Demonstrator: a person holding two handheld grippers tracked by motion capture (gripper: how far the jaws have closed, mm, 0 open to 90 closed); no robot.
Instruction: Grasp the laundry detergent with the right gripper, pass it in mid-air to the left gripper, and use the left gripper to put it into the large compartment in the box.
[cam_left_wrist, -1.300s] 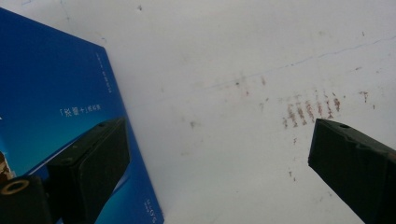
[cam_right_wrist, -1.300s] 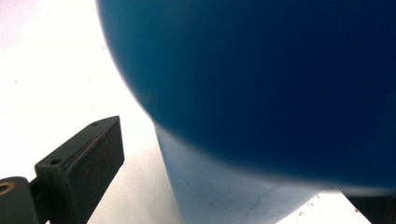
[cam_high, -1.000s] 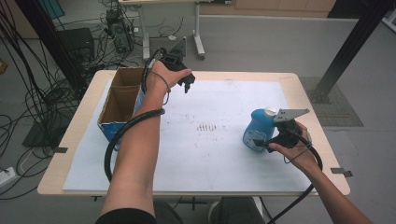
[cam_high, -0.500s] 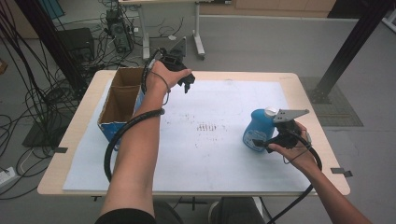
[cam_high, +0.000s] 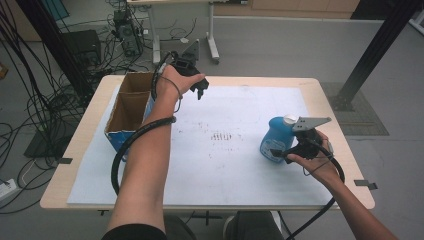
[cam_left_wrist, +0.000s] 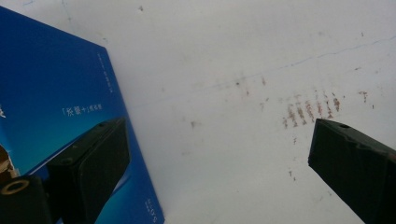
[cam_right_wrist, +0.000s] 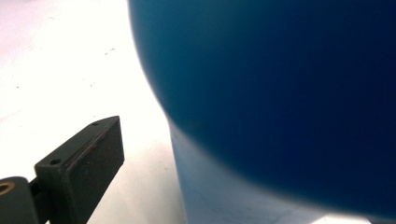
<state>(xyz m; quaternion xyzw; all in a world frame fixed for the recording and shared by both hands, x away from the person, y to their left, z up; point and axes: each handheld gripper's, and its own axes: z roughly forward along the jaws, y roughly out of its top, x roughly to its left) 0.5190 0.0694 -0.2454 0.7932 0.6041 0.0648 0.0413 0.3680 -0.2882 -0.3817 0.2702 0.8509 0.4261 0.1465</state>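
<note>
bottle: blue, near the tabletop's right edge
right gripper: jaws apart around bottle, not clamped
tip: centre it, then squeeze
left gripper: jaws apart, by box

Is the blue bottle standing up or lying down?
Standing up. The blue bottle sits on its base on the table, white cap on top, beside the right gripper.
</note>
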